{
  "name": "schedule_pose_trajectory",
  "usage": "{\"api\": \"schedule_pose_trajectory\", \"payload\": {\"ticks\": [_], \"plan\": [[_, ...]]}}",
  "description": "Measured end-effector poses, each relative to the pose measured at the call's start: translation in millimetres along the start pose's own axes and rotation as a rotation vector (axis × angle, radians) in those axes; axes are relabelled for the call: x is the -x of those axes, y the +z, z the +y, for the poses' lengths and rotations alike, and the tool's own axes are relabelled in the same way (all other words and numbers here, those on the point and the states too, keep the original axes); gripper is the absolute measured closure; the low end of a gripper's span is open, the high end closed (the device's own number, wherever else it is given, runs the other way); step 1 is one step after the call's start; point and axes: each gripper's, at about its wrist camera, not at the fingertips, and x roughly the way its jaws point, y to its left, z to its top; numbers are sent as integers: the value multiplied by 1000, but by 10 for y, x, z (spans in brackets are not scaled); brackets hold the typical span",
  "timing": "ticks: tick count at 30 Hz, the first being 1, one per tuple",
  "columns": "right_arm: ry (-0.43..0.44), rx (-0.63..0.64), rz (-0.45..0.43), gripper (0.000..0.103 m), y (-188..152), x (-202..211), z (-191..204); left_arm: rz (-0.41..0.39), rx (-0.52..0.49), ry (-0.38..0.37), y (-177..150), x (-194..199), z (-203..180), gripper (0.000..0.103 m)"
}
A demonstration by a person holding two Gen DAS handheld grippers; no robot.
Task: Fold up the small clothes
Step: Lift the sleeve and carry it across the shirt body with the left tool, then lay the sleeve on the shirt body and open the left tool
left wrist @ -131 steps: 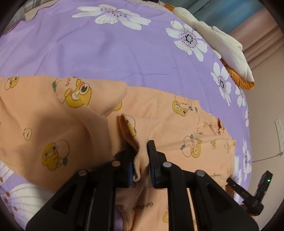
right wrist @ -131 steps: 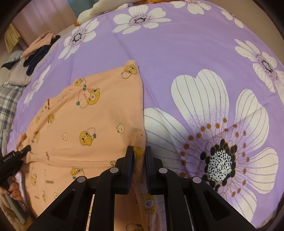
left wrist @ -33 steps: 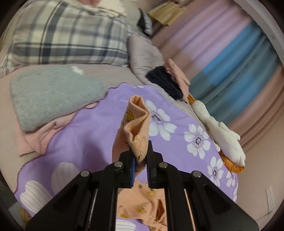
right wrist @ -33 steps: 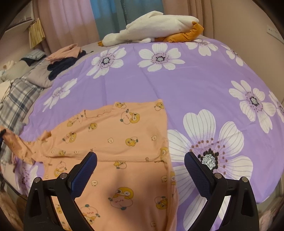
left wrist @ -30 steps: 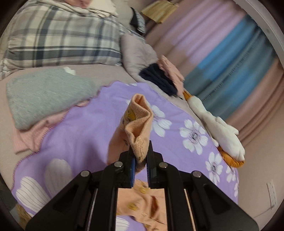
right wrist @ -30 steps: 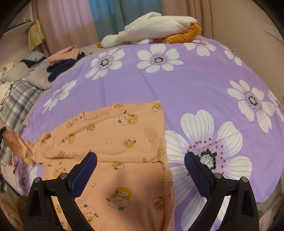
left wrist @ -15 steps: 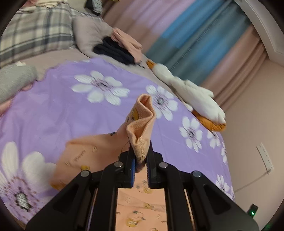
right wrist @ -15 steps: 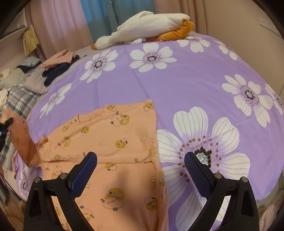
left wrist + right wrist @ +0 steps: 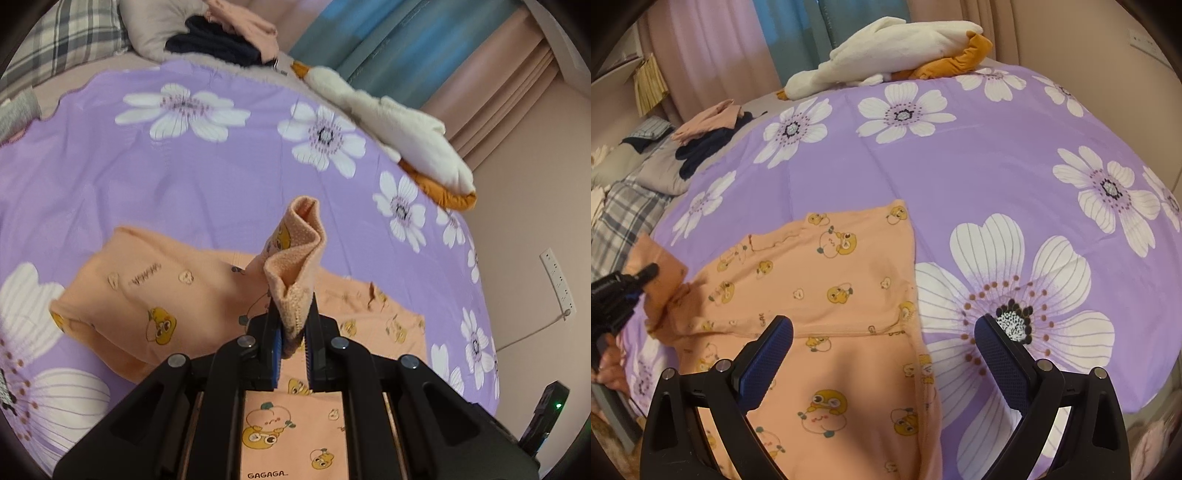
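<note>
**Left gripper pinches the sleeve cuff; right gripper hangs open above the garment**

The orange garment [image 9: 831, 295], printed with small yellow cartoon figures, lies spread on the purple quilt [image 9: 979, 155] with its big white flowers. In the right wrist view its body lies flat, with a straight edge running down beside a large flower and a fold line crossing it just ahead of the fingertips.

The left gripper [image 9: 293, 347] has its 2 fingers pressed together on the cuff [image 9: 295, 254] of a sleeve. The cuff stands up out of the jaws in a folded loop, its ribbed edge pinched between the blue pads, lifted off the quilt. Below and to the left of it, part of the garment lies doubled over, showing its paler inner side with faint reversed print. The same gripper shows at the left edge of the right wrist view, with orange cloth bunched at its tip.

The right gripper [image 9: 884, 354] has its 2 fingers wide apart, with nothing between them. It sits above the lower half of the garment, touching no cloth.

At the far edge of the quilt lies a white and orange plush [image 9: 894, 48]. Folded clothes [image 9: 709, 129] and a plaid pillow [image 9: 70, 33] are beyond the quilt.
</note>
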Motion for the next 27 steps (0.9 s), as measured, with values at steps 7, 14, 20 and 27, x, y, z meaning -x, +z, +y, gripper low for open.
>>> {"api": "schedule_pose_trajectory", "payload": {"ticks": [7, 14, 20, 27], "plan": [[-2, -2, 14, 5, 5, -39, 0, 110, 34, 22, -228, -267, 126, 94], [-5, 1, 28, 5, 1, -77, -1, 188, 43, 86, -387, -437, 220, 93], [-3, 0, 36, 5, -7, -100, -4, 210, 63, 96, -383, -444, 259, 92], [5, -4, 46, 5, -15, -150, -25, 178, -14, 86, -324, -145, 89, 46]]}}
